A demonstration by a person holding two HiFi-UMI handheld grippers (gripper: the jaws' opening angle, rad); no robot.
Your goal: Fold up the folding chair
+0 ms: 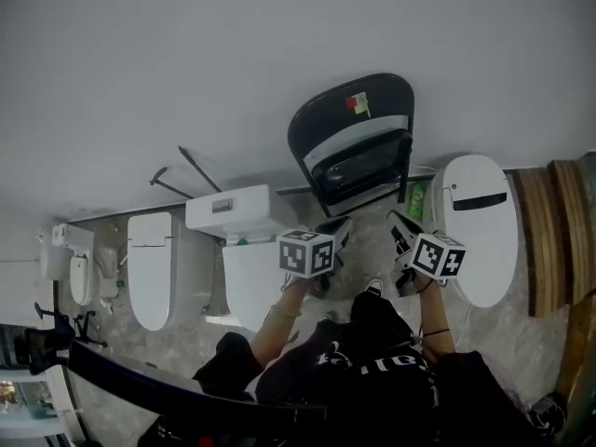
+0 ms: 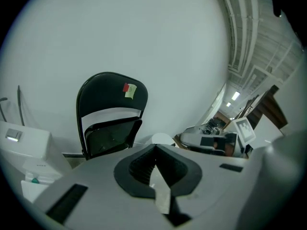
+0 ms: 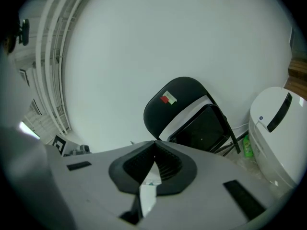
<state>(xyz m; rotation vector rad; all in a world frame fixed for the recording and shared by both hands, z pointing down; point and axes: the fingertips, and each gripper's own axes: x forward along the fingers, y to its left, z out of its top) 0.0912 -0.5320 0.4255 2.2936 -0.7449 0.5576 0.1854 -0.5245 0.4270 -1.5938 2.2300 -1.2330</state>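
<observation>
The black folding chair (image 1: pixel 354 138) stands against the white wall, its seat tipped up close to the back frame. A red and pale sticker sits on its backrest (image 2: pixel 128 90). The chair (image 3: pixel 192 114) lies ahead of both grippers and apart from them. My left gripper (image 1: pixel 337 231) is held in front of the chair's lower left, jaws shut with nothing between them (image 2: pixel 154 147). My right gripper (image 1: pixel 399 223) hangs level with it toward the lower right, also shut and empty (image 3: pixel 154 143). Neither touches the chair.
A white toilet with its tank (image 1: pixel 240 210) stands left of the chair, with more toilets (image 1: pixel 151 268) beyond. A white rounded toilet (image 1: pixel 477 222) and a green bottle (image 1: pixel 416 198) are on the right, then wooden boards (image 1: pixel 549 231). A dark bar (image 1: pixel 168 389) crosses the lower left.
</observation>
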